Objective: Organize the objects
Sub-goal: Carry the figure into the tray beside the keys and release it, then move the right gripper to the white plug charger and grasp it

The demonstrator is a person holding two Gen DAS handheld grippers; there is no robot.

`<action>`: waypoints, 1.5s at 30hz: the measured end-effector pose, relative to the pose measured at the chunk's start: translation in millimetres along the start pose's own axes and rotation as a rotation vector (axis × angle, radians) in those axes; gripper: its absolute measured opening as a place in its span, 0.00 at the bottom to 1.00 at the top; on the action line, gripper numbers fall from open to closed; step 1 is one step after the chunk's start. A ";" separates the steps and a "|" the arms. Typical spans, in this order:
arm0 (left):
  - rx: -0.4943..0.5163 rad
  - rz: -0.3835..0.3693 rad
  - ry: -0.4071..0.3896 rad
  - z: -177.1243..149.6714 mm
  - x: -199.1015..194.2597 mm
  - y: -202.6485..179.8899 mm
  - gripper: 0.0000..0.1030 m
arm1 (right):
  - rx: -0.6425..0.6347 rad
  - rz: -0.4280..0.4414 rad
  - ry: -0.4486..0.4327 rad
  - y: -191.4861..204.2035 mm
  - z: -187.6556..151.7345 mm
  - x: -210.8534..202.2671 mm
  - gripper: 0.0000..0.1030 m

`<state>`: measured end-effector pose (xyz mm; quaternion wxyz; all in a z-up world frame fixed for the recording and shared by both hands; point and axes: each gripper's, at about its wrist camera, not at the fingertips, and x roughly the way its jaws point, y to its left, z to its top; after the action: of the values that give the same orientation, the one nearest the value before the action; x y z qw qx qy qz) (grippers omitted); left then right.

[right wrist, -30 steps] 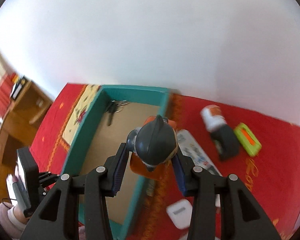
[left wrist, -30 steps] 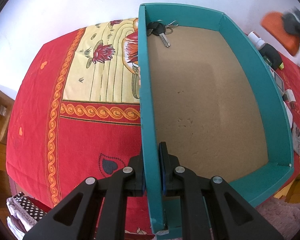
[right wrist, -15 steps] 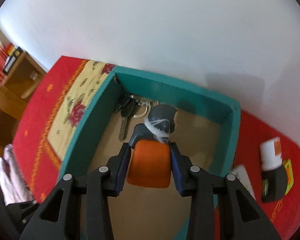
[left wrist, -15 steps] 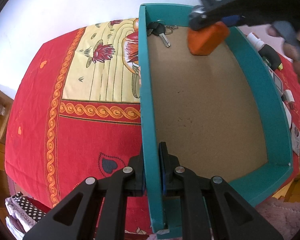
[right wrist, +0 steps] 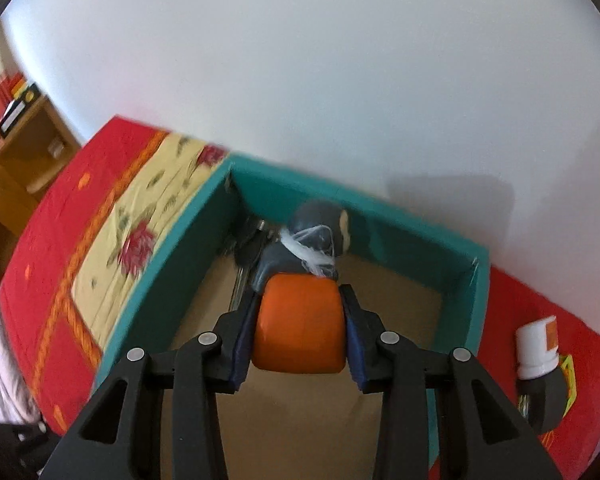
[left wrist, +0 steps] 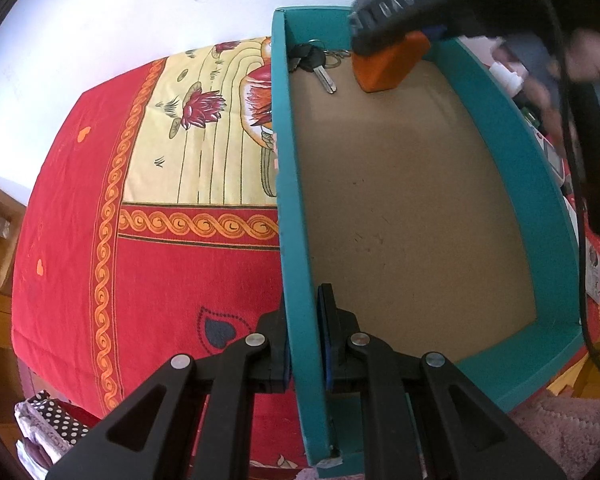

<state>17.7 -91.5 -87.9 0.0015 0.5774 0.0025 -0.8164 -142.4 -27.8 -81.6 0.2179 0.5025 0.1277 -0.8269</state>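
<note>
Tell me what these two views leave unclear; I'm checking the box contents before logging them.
- Keys: in the right wrist view, mostly hidden behind the orange and grey object held in the right hand-held gripper.
- Items beyond the teal box: in the left wrist view, blurred and covered by the person's hand and black cable.
- White bottle: right wrist view, label too small to read.

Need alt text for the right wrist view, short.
The right gripper fingers hold an orange-and-grey object low inside a teal box, near keys in its far corner. The box sits on a red patterned cloth against a white wall.
</note>
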 end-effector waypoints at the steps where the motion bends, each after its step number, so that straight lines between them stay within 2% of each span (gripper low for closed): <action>1: -0.003 -0.003 0.000 0.2 0.1 0.5 0.09 | -0.009 -0.008 0.008 2.6 -5.0 -2.1 0.38; 7: -0.013 -0.013 0.000 0.5 0.9 1.9 0.09 | -0.004 0.036 0.042 1.4 -24.6 -5.7 0.37; 12: -0.018 -0.021 0.001 0.7 2.4 2.8 0.09 | 0.038 0.046 0.074 -2.5 -24.7 -4.3 0.38; 18: -0.007 -0.020 -0.003 0.4 2.5 3.4 0.09 | 0.018 -0.002 0.087 6.5 -24.4 -2.8 0.38; 22: -0.002 -0.020 -0.007 -0.6 2.0 2.2 0.09 | 0.029 -0.049 0.055 9.2 -16.6 2.5 0.38; 27: 0.008 -0.016 -0.010 -1.1 1.6 1.8 0.09 | 0.064 -0.056 0.006 5.3 5.1 9.2 0.38; 33: -0.002 -0.024 -0.014 -1.9 1.5 3.4 0.09 | 0.043 -0.094 0.005 6.9 9.6 20.1 0.39; 37: -0.004 -0.024 -0.016 -2.4 1.2 3.7 0.09 | 0.057 -0.030 0.031 5.6 5.9 19.7 0.45; 41: 0.000 -0.023 -0.017 -2.6 1.0 3.8 0.09 | 0.046 -0.006 -0.001 8.3 2.5 5.6 0.50; 45: -0.007 -0.032 -0.017 -2.5 0.9 5.8 0.09 | 0.039 0.002 -0.023 9.0 -0.8 -10.2 0.50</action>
<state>19.8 -97.3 -89.6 -0.0094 0.5703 0.0146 -0.8213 -133.3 -33.0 -72.8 0.2105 0.4973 0.1084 -0.8346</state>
